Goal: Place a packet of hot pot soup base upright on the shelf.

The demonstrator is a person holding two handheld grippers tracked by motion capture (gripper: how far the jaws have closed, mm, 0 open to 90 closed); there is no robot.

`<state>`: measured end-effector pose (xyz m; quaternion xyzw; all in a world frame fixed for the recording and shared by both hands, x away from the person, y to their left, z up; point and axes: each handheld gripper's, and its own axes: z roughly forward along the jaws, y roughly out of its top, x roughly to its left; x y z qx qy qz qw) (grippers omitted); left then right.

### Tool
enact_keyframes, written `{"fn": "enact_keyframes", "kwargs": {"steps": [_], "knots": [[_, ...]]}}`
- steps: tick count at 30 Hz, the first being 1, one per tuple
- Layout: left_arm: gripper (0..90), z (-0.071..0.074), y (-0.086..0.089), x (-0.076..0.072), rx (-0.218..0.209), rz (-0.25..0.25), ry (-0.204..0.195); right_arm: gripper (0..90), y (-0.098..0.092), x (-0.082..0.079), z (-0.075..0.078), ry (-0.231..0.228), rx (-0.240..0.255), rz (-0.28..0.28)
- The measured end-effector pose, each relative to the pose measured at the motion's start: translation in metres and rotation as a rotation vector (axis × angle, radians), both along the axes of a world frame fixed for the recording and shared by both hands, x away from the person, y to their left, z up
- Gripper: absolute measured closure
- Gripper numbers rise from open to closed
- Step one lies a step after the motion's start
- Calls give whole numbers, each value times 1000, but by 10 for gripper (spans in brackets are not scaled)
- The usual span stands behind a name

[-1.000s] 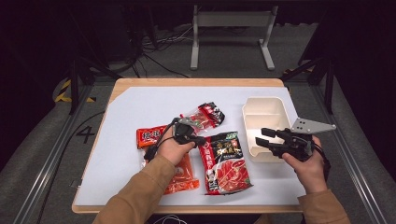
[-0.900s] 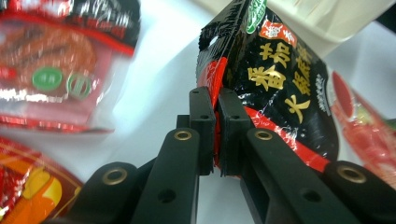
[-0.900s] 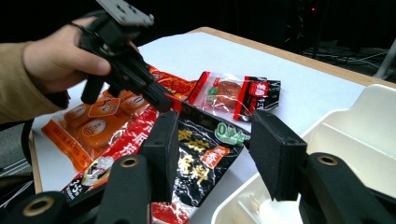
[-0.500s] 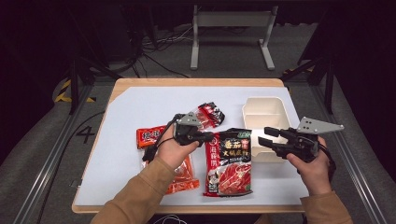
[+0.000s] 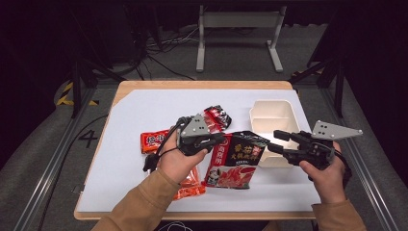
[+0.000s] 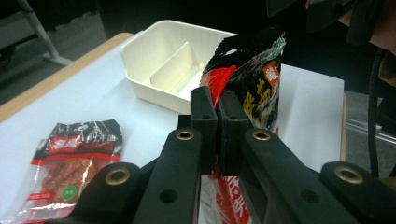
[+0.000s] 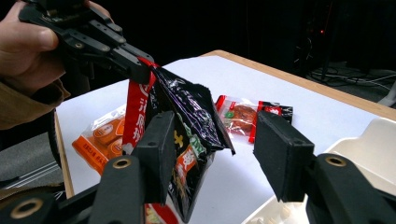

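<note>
High view first, working from the left edge of the white sheet point(image 5: 144, 103) that covers the wooden table point(image 5: 202, 85): an orange-red snack packet point(image 5: 153, 140) lies flat toward the left side, and another orange packet point(image 5: 190, 185) lies near the front edge, partly under the person's left sleeve point(image 5: 139, 207). A red-and-black packet point(image 5: 217, 117) lies near the middle of the sheet, just behind the left gripper point(image 5: 222, 138). That gripper's jaws are closed tight on the upper left corner of the big black-and-red pouch point(image 5: 235, 161), which sits between the two hands with that corner lifted; I cannot tell whether its lower end rests on the sheet. Left gripper view has the two jaws pressed together with the pouch point(image 6: 252, 81) pinched between them, standing up in front of the white divided tray point(image 6: 140, 51). At the right side of the sheet the tray point(image 5: 272, 108) sits with its two compartments. The right gripper point(image 5: 275, 141), held by the right hand point(image 5: 327, 178), hovers over the tray's near end with its jaws spread wide, holding nothing. Right gripper view has the pouch's edge point(image 7: 187, 116) hanging between those open jaws, nearer one of them.
</note>
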<state>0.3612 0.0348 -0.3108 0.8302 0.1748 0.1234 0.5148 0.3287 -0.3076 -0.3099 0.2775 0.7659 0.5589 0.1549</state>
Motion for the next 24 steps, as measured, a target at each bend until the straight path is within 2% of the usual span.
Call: {"fn": "enact_keyframes", "kwargs": {"steps": [2, 4, 6, 9, 16, 24], "knots": [[879, 2, 0, -1, -2, -2, -7, 486, 1, 0, 0, -1, -1, 3], [880, 6, 3, -3, -2, 25, -51, 481, 2, 0, 0, 1, -3, 2], [880, 9, 4, -5, -9, 35, -71, 480, 3, 1, 0, 1, -5, 4], [879, 12, 5, -7, -12, 43, -86, 471, 5, 2, -1, 1, -10, 4], [879, 18, 9, -8, -56, 44, -86, 436, 16, 9, -3, 21, -32, 25], [879, 23, 9, -11, -78, 30, -98, 427, 36, 22, -8, 41, -39, 93]]}}
